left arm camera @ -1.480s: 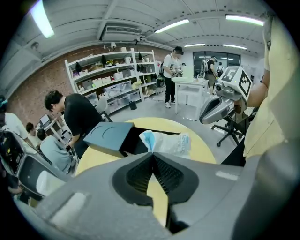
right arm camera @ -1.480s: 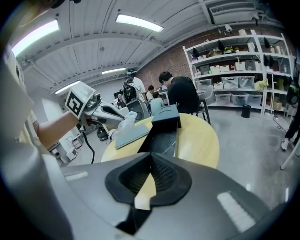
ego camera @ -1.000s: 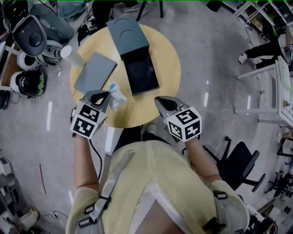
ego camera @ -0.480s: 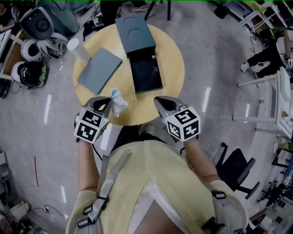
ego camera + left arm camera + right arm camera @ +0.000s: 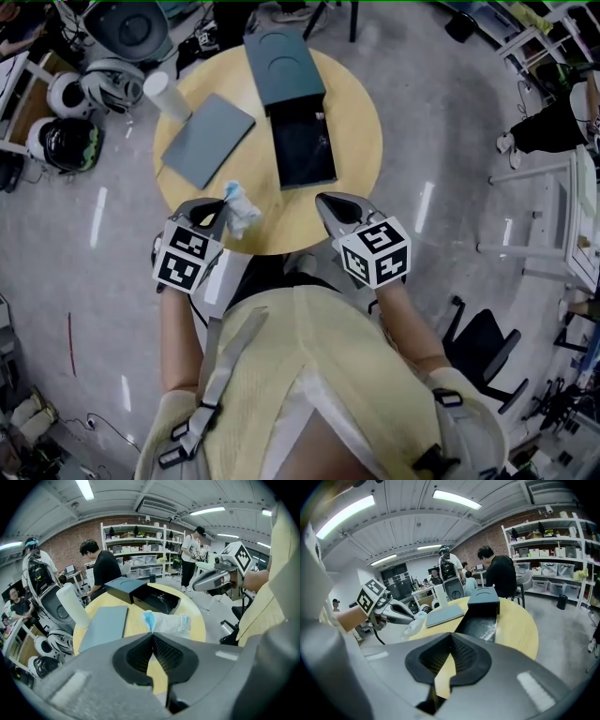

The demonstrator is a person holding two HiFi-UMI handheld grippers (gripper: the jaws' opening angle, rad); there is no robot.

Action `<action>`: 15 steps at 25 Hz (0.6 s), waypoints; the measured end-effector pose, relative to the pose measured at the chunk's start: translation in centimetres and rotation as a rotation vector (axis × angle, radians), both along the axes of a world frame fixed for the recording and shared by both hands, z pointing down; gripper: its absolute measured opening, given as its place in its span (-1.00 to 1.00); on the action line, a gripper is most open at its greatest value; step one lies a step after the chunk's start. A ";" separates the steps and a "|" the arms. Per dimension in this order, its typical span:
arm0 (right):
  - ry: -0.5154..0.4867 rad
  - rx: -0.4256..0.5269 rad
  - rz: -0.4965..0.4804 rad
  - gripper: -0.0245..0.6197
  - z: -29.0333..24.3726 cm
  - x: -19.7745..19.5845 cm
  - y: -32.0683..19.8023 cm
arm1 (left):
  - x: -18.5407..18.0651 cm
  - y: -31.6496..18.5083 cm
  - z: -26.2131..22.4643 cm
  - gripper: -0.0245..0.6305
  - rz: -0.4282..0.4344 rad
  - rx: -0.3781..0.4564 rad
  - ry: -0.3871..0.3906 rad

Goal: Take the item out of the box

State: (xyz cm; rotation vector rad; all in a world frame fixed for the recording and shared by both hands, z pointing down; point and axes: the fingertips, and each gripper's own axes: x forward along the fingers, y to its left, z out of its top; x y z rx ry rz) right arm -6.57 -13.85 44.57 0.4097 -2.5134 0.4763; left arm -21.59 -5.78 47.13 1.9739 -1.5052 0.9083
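Observation:
My left gripper is shut on the blue corner of a clear plastic packet and holds it over the near left part of the round yellow table. In the left gripper view the packet hangs just past the closed jaw tips. The open black box tray lies at the table's middle, its dark sleeve behind it. My right gripper is shut with nothing in it, near the table's front edge to the right of the tray.
A flat grey lid lies on the table's left and a white cylinder stands at its far left edge. Helmets and gear sit on the floor to the left. People stand by the shelves beyond the table.
My left gripper, still holding the packet, has drawn slightly back toward the table's near edge. The head view has shifted a little. The right gripper has hardly moved.

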 end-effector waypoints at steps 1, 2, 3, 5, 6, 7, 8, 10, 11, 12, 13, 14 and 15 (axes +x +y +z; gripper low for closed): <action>-0.001 -0.003 0.000 -0.91 0.0 0.0 0.0 | 0.0 0.0 -0.1 -0.90 0.000 0.001 0.000; -0.002 -0.005 0.001 -0.91 0.0 0.0 0.0 | 0.0 0.0 -0.1 -0.90 0.000 0.003 -0.001; -0.003 -0.007 0.001 -0.91 0.0 -0.1 0.0 | 0.0 -0.1 -0.2 -0.90 0.000 0.005 -0.002; -0.008 -0.007 -0.002 -0.91 -0.2 -0.3 0.0 | 0.0 -0.2 -0.2 -0.90 0.001 0.008 -0.006; -0.011 -0.004 -0.005 -0.91 -0.3 -0.4 0.1 | 0.0 -0.2 -0.2 -0.90 0.002 0.008 -0.007; -0.012 -0.001 -0.007 -0.91 -0.4 -0.5 0.1 | 0.1 -0.3 -0.2 -0.90 0.003 0.009 -0.007; -0.012 0.001 -0.009 -0.91 -0.5 -0.5 0.1 | 0.1 -0.4 -0.2 -0.90 0.005 0.009 -0.007; -0.011 0.001 -0.010 -0.91 -0.5 -0.5 0.0 | 0.1 -0.6 -0.2 -0.90 0.008 0.010 -0.006; -0.010 -0.001 -0.010 -0.91 -0.5 -0.5 0.0 | 0.1 -0.7 -0.2 -0.90 0.010 0.010 -0.006; -0.008 -0.003 -0.009 -0.91 -0.4 -0.4 0.1 | 0.1 -0.7 -0.2 -0.90 0.011 0.010 -0.006; -0.007 -0.006 -0.010 -0.91 -0.4 -0.4 0.1 | 0.1 -0.7 -0.2 -0.90 0.012 0.009 -0.006; -0.006 -0.009 -0.011 -0.91 -0.3 -0.4 0.1 | 0.1 -0.7 -0.1 -0.90 0.012 0.009 -0.007; -0.006 -0.010 -0.013 -0.91 -0.3 -0.4 0.1 | 0.0 -0.7 -0.1 -0.90 0.012 0.008 -0.007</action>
